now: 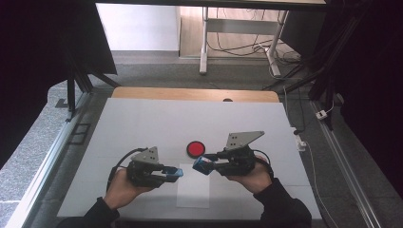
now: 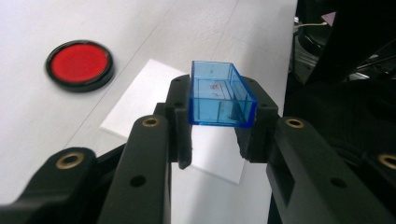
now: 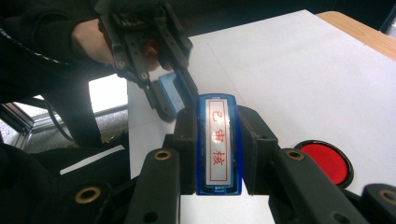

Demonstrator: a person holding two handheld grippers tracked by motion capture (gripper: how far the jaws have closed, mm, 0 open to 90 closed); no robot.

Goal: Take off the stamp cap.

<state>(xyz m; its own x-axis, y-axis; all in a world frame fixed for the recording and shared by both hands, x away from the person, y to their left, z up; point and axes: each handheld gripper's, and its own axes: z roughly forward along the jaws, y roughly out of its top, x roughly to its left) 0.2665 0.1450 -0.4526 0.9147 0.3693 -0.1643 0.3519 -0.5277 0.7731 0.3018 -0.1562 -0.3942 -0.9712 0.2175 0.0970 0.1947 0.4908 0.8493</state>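
The right gripper (image 3: 218, 154) is clamped on a blue stamp (image 3: 218, 144) whose white label carries three red Chinese characters in a red frame, perhaps "已审核"; the print is soft. The stamp's long axis runs along the jaws, pointing toward the left gripper (image 2: 219, 119). That gripper is clamped on a clear blue cap (image 2: 220, 95), open end facing the camera, with faint red marks inside that are too blurred to read. In the high view both are above a white sheet (image 1: 192, 192) on the table (image 1: 142, 123), just apart, near a red ink pad (image 1: 195, 149).
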